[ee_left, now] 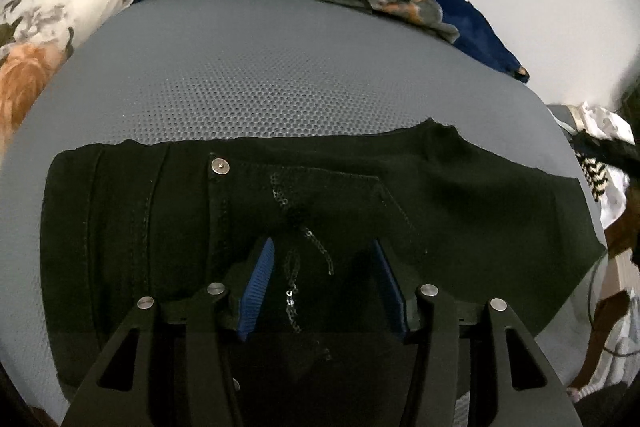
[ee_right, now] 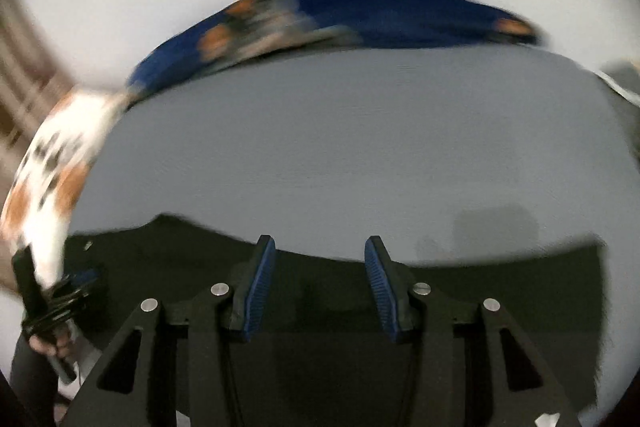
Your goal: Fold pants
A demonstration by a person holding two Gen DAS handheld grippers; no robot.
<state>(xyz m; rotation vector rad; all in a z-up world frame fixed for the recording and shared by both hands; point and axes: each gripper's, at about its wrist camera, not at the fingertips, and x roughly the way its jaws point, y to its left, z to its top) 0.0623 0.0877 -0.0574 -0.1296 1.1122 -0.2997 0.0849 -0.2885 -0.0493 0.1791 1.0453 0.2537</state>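
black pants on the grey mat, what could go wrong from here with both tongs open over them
1. The left tongs hover over the sequin trim on the black pants; closing there could snag the sequins.
2. The right tongs stand open with nothing between the pads, and that view is blurred, so a rushed grab may miss the pants' edge.
3. The far edge looks uneven against the grey mat, so a fold made now may come out crooked.

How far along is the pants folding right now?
The pants already lie folded into a flat bundle on the grey mat. Nothing is in hand: left claw and right claw hover open above them. Any further fold is left.
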